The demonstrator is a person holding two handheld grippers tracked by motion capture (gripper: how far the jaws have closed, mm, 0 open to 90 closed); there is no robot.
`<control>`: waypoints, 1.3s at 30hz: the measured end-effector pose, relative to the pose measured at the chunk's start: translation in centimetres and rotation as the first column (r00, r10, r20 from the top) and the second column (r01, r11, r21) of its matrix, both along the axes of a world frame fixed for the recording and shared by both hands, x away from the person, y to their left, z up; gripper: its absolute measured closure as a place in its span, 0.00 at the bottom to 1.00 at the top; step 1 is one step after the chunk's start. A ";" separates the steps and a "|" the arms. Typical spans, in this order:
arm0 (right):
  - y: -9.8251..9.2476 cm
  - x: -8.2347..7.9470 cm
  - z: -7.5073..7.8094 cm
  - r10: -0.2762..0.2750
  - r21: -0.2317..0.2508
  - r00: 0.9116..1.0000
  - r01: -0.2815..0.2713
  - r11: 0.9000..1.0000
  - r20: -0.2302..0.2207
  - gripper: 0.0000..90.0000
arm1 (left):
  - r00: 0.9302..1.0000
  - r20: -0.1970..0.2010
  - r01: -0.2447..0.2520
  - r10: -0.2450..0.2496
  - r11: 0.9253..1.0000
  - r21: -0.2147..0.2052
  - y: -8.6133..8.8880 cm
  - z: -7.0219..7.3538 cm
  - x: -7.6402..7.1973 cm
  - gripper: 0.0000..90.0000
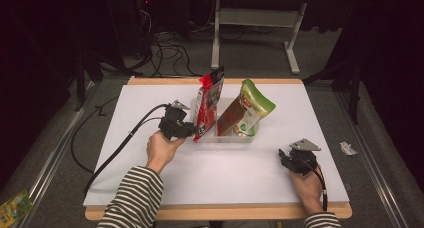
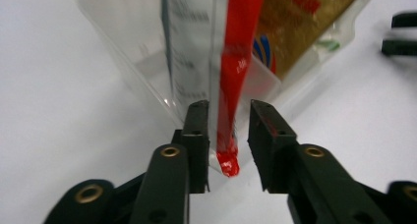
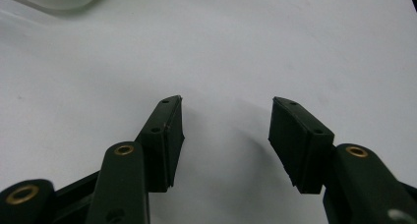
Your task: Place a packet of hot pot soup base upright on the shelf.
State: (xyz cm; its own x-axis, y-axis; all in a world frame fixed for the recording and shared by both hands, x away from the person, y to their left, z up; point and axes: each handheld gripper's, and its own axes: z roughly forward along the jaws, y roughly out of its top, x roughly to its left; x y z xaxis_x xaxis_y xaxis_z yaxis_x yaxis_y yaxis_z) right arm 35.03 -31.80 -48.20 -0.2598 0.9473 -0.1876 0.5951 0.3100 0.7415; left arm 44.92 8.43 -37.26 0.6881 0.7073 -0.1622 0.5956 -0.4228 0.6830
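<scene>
The left tool [image 2: 228,117] is straddling the red pouch's [image 1: 207,104] lower edge, jaws slightly apart, at the clear bin's [image 1: 227,136] nine o'clock. The right tool [image 3: 225,117] is resting spread on the worktop [image 1: 150,103] at four o'clock.

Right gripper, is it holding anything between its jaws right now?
No, the right gripper has its jaws spread wide apart over the bare white table, with nothing between them.

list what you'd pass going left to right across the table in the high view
black left claw → red snack bag standing at the clear plastic bin's left end → brown and green pouch leaning in the clear plastic bin → black right claw
</scene>
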 end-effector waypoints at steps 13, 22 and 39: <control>0.0 0.0 0.0 0.001 -0.001 1.000 -0.001 1.000 0.000 0.52 | 0.999 0.043 -0.021 0.022 0.999 -0.026 -2.1 2.8 2.4 0.56; 0.0 0.0 0.0 0.001 -0.004 1.000 -0.001 1.000 0.001 0.53 | 0.999 0.041 -0.034 0.034 0.999 0.006 -3.0 2.9 3.6 0.59; 0.1 -0.1 0.0 -0.003 -0.007 1.000 0.003 1.000 0.006 0.53 | 0.996 0.075 -0.041 0.038 0.998 0.039 -3.0 2.6 2.7 0.71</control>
State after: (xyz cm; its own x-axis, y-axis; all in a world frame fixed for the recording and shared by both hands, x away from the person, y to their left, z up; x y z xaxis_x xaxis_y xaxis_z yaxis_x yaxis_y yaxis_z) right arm 34.95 -31.65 -48.22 -0.2563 0.9466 -0.1956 0.5918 0.3136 0.7426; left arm 47.65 5.47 -34.61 0.6683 0.7393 -0.0825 0.5606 -0.4275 0.7092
